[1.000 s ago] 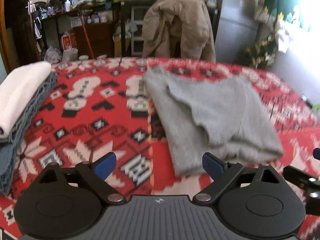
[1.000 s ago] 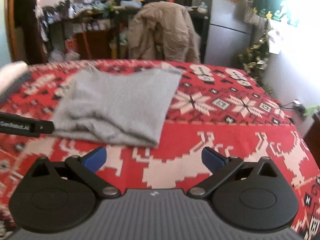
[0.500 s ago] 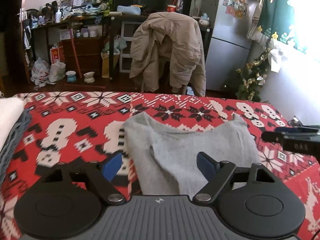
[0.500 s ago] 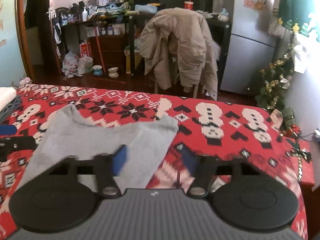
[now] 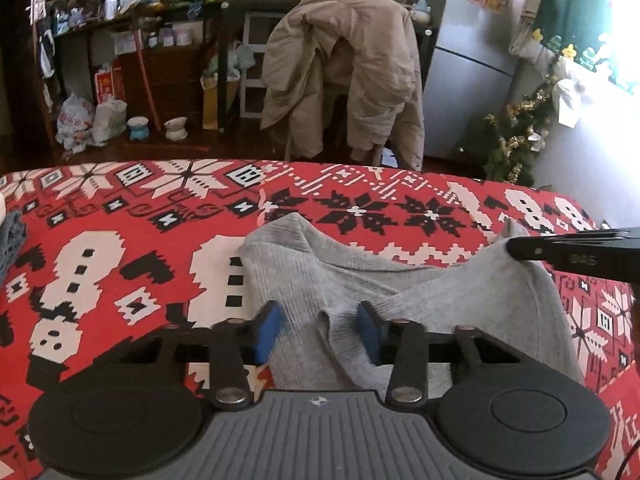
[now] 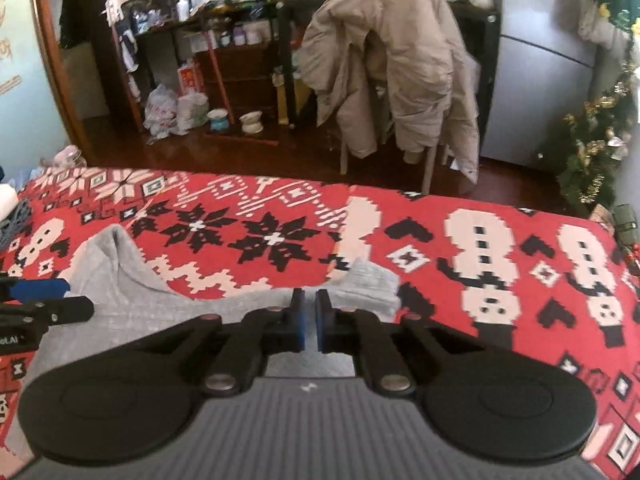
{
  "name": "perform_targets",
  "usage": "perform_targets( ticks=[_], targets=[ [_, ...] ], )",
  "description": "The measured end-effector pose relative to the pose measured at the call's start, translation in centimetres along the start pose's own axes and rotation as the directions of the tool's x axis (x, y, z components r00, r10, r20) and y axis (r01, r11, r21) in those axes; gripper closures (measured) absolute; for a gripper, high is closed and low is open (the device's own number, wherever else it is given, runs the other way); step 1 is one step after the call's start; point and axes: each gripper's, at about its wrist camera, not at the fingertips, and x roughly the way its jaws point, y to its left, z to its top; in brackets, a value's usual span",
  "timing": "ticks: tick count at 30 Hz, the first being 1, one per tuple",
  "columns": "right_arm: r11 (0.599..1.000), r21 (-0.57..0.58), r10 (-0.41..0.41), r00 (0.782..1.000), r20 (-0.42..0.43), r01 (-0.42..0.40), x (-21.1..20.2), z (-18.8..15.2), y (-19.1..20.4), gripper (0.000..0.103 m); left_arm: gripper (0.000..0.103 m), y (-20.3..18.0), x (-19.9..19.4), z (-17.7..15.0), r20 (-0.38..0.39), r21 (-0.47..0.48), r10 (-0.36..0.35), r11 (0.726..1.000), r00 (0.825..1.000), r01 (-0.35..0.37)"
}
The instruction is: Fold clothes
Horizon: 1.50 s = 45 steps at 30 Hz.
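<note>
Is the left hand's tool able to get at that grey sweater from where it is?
Probably yes. The left gripper already has a fold of the grey sweater between its closing fingers, with nothing in the way on the red blanket.

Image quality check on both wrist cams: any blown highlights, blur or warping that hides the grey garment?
Left wrist: window blown out at top right, fisheye bends the bed edge, grey garment sharp. Right wrist: slightly softer, room behind bowed by the fisheye, garment corner readable above the right gripper.
</note>
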Motion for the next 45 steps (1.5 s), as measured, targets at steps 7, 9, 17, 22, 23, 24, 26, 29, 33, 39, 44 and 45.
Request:
perform_targets(
  ticks=[7, 9, 17, 22, 23, 24, 26, 29, 33, 39, 44, 45],
  targets=[
    [0.998, -0.052, -0.027, 1.000, -0.013, 0.027, 1.3, 0.2, 0.7, 0.100, 0.101, 0.2, -1.1, 0.1, 0.020, -0.004, 0.016, 1.000, 1.000, -0.016],
    [0.999, -0.035, -0.032, 0.999, -0.012, 0.032, 1.4, 0.4, 0.4, 0.100, 0.100, 0.3, -1.0, -0.1, 0.016, -0.001, 0.020, 1.000, 1.000, -0.020],
    [0.997, -0.052, -0.049, 0.999, 0.014, 0.050, 0.0, 0.7, 0.7, 0.094, 0.098, 1.0, -1.3, 0.0, 0.016, -0.005, 0.043, 0.999, 0.999, -0.043],
    [0.994, -0.104, -0.024, 1.000, -0.010, 0.023, -0.3, -0.3, 2.2, 0.094, 0.097, 1.7, -1.4, -0.1, 0.014, -0.021, 0.054, 0.998, 0.998, -0.054],
    [0.993, -0.113, -0.033, 0.999, -0.017, 0.031, 0.2, -0.4, 2.4, 0.094, 0.097, 1.8, -1.5, -0.2, 0.011, -0.019, 0.056, 0.998, 0.998, -0.056],
    [0.994, -0.108, -0.036, 0.999, -0.019, 0.033, 0.8, -0.3, 2.4, 0.094, 0.097, 1.9, -1.7, -0.2, 0.011, -0.017, 0.057, 0.998, 0.998, -0.057],
    [0.997, -0.076, -0.033, 0.999, -0.007, 0.032, 1.3, 0.1, 2.1, 0.094, 0.097, 1.9, -2.1, -0.3, 0.014, -0.014, 0.059, 0.998, 0.998, -0.059],
    [0.999, -0.028, -0.024, 1.000, 0.015, 0.024, 0.7, 0.8, 1.6, 0.094, 0.097, 2.1, -2.8, -0.3, 0.020, -0.024, 0.042, 0.999, 0.999, -0.042],
    [0.998, -0.014, -0.058, 0.997, 0.041, 0.059, -1.5, 0.3, 0.2, 0.093, 0.098, 1.8, -3.8, -0.2, 0.040, -0.040, 0.000, 0.999, 0.999, 0.002],
    [0.994, 0.036, -0.102, 0.995, -0.003, 0.102, -0.6, -1.0, -2.4, 0.093, 0.097, -1.7, -3.1, -0.8, 0.039, 0.073, -0.058, 0.996, 0.998, 0.055],
    [0.992, 0.042, -0.123, 0.992, 0.000, 0.123, 0.6, -0.1, -2.9, 0.093, 0.091, -2.2, -1.7, -2.2, 0.021, 0.131, -0.019, 0.991, 1.000, 0.016],
    [0.991, 0.046, -0.125, 0.992, 0.004, 0.125, 0.5, 0.0, -3.0, 0.093, 0.091, -2.0, -1.9, -2.1, 0.020, 0.125, -0.018, 0.992, 1.000, 0.015]
  ],
)
